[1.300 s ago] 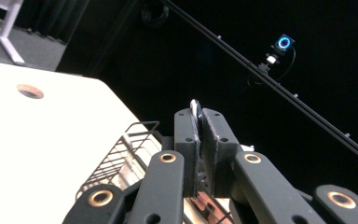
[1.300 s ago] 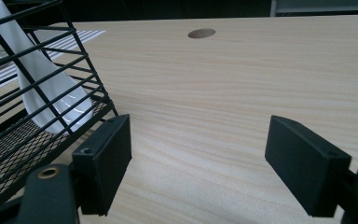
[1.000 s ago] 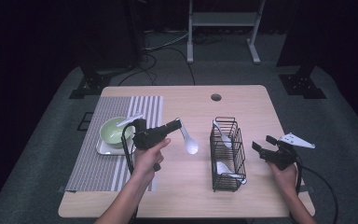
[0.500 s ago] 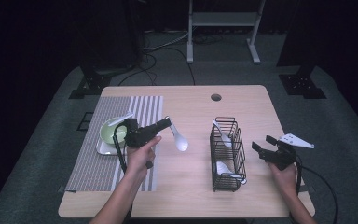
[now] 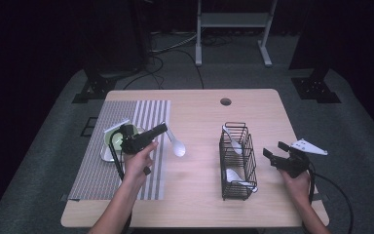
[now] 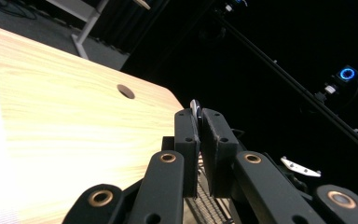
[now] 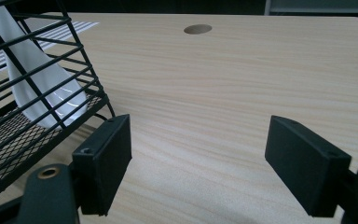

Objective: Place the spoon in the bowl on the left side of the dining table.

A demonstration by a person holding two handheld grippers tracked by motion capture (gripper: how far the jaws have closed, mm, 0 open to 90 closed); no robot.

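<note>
A light wooden table [image 5: 195,195] fills the middle of the high view, with dark floor and black stands around it. A grey striped placemat [image 5: 126,146] covers the table's left part. On the mat, at the left of the frame, sits a pale green bowl [image 5: 111,140] on a white plate, partly hidden by the left gripper [image 5: 161,128].

A hand comes up from the bottom of the frame, left of centre, holding that left gripper above the mat's right edge. Its jaws are pressed together on the handle of a white ceramic soup spoon [image 5: 176,145], whose bowl end hangs to the right of the gripper, over bare wood just past the mat. In the left gripper view the two black jaws stand closed at centre, with a thin sliver of the spoon [image 6: 195,108] poking out between their tips.

Right of centre in the high view stands a black wire rack [image 5: 237,163] with two more white spoons [image 5: 232,141] lying inside it. In the right gripper view the rack [image 7: 32,116] occupies the left side, one white spoon [image 7: 42,93] visible behind its wires.

The right gripper [image 5: 275,150] sits at the right of the high view, just right of the rack, held by the other hand. Its jaws are spread wide with nothing between them, only bare wood beyond. A round hole [image 5: 225,102] marks the table's far edge.
</note>
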